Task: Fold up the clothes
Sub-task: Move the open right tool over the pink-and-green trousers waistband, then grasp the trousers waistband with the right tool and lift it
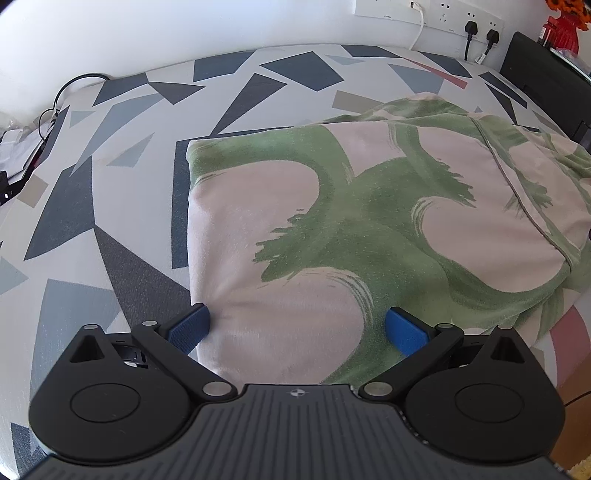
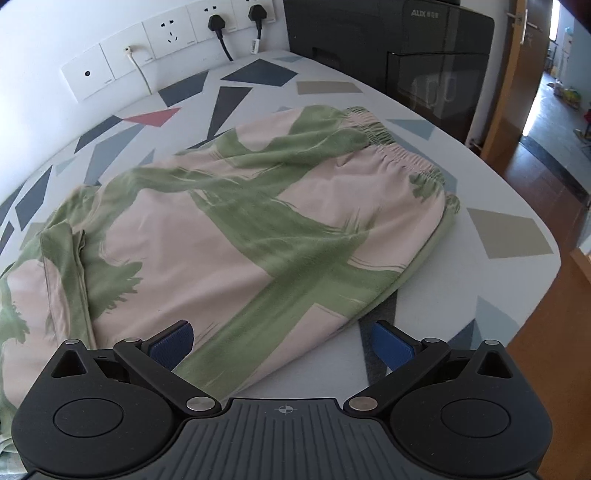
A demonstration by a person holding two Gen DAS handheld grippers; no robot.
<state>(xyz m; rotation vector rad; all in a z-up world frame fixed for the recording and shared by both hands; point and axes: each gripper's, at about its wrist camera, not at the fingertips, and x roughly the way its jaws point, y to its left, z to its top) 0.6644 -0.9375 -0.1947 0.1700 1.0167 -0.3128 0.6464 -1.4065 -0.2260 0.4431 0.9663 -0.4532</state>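
A pair of pink trousers with green brush patterns (image 1: 332, 206) lies on a table covered with a geometric-print cloth (image 1: 110, 184). In the left wrist view my left gripper (image 1: 297, 326) is open, its blue fingers (image 1: 190, 326) spread over the near edge of the leg end. In the right wrist view the same trousers (image 2: 258, 229) show their elastic waistband (image 2: 402, 155) at the far right. My right gripper (image 2: 282, 343) is open over the near edge of the fabric, with one blue finger (image 2: 391, 343) above the bare table cloth.
White wall sockets with black plugs (image 2: 221, 22) and a white cable (image 2: 138, 70) line the back wall. A black appliance (image 2: 424, 48) stands at the table's far right corner. The table edge (image 2: 535, 295) curves at the right, above a wooden floor. Cables (image 1: 55, 107) lie at the far left.
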